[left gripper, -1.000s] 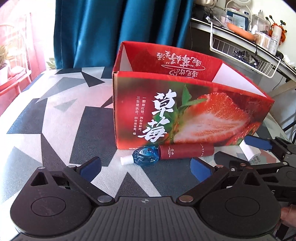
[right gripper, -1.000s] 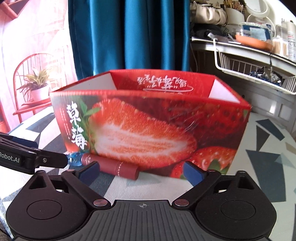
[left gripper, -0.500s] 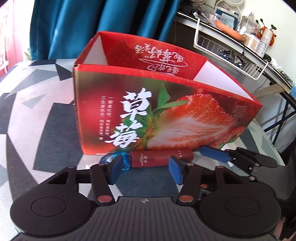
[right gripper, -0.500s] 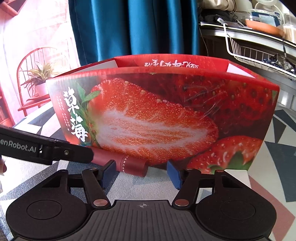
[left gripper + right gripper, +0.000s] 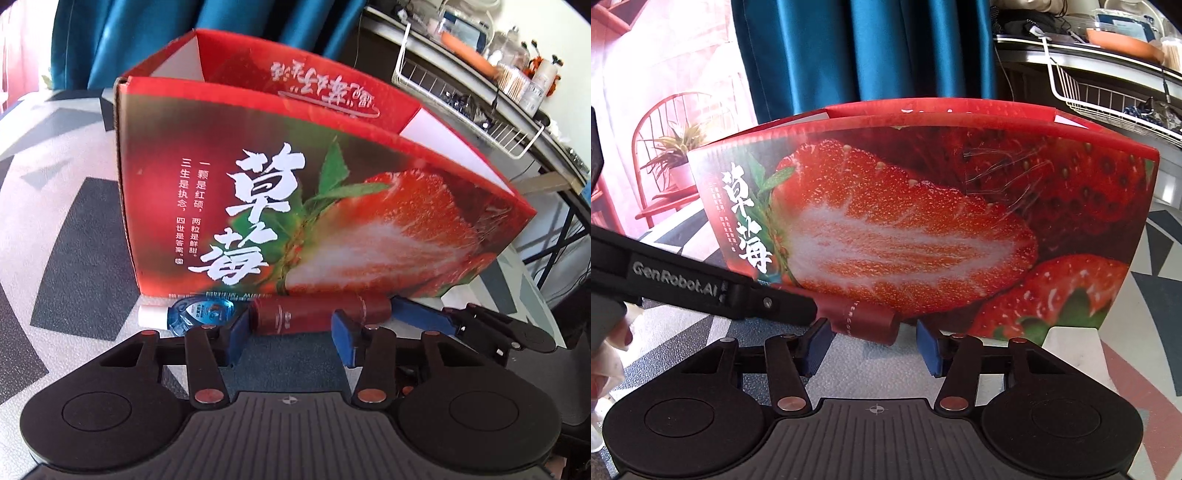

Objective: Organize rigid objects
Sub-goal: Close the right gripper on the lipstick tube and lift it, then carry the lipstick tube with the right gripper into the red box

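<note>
A dark red tube lies on the table against the front wall of the open red strawberry box. A blue correction-tape dispenser lies at its left end. My left gripper is open, its blue pads on either side of the tube's middle, not closed on it. My right gripper is open, its pads astride the tube's right end. The left gripper's finger crosses the right wrist view. The right gripper's finger shows beside the tube in the left wrist view.
The table has a grey, black and white geometric cover. Blue curtains hang behind the box. A shelf with a white wire basket and bottles stands at the right. A red chair with a plant is at the left.
Both grippers have moved closer to the tube and their jaws have narrowed from wide open to a smaller gap around it. The tube and dispenser have not moved.
</note>
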